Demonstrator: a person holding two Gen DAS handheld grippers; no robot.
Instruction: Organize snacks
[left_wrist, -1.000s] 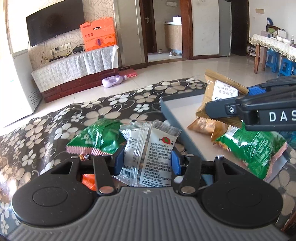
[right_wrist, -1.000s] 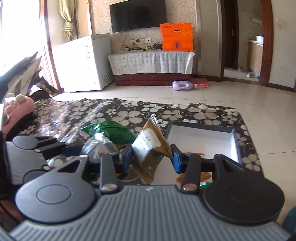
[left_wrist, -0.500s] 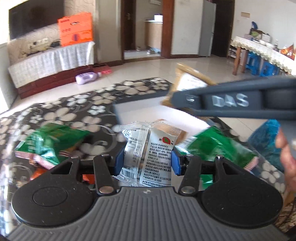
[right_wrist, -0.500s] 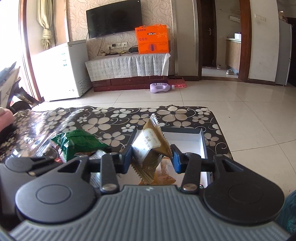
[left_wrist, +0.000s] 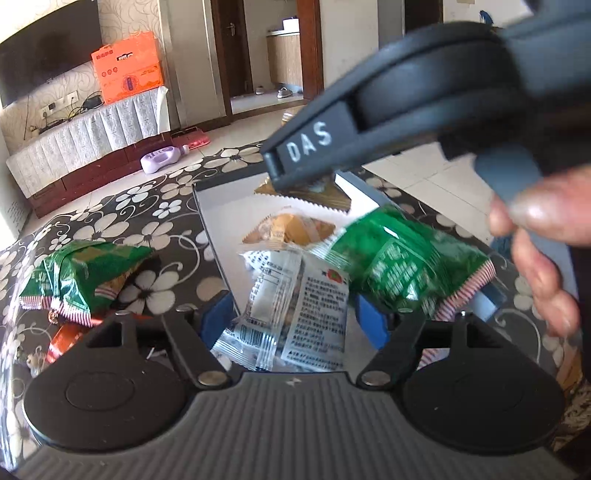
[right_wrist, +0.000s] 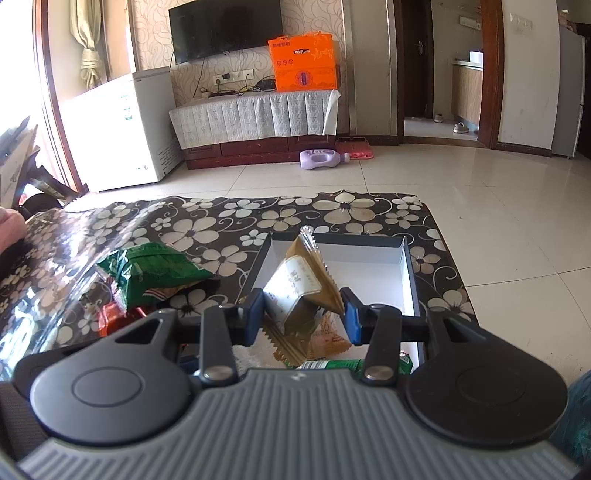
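now left tongs (left_wrist: 293, 315) opening around white packet (left_wrist: 295, 306)

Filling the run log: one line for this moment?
left gripper: opening, white packet between | right gripper: shut on brown packet | over box

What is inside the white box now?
The white box holds a green packet, an orange-brown packet and a clear white packet. Anything underneath them is covered.
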